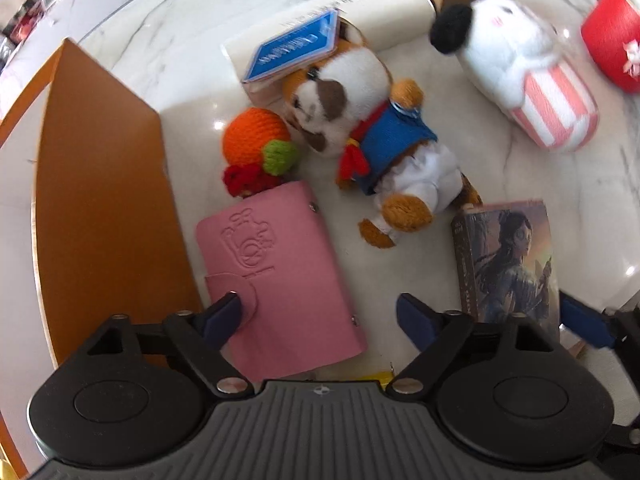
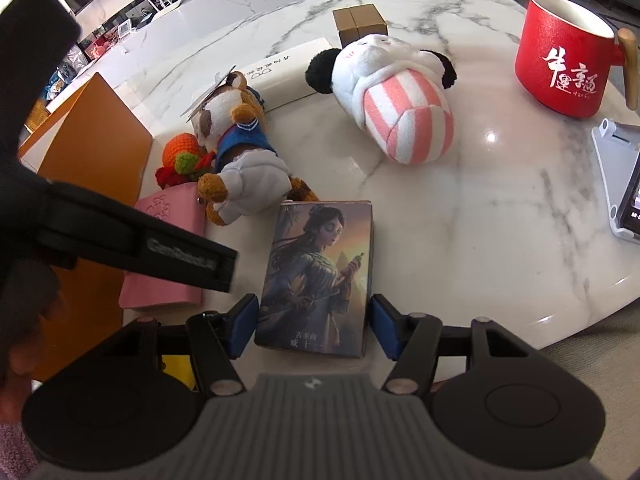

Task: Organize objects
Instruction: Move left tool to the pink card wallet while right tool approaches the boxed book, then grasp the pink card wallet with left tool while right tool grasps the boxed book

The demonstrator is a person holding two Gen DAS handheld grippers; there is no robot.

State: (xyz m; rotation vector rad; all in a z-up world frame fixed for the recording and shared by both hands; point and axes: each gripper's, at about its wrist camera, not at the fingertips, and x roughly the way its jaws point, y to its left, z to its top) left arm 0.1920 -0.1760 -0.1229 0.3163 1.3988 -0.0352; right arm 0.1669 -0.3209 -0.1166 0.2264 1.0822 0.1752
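Observation:
A pink card wallet lies on the marble table; my left gripper is open above its near end, left finger over the snap flap. A picture box showing a woman lies in front of my right gripper; the open jaws straddle its near end, close to both sides. A brown dog plush in blue and white lies in the middle, beside a crocheted orange. A white plush with pink stripes lies further right.
An orange box stands at the left. A white long box with a blue card lies behind the dog. A small brown carton, a red mug and a phone stand sit toward the right.

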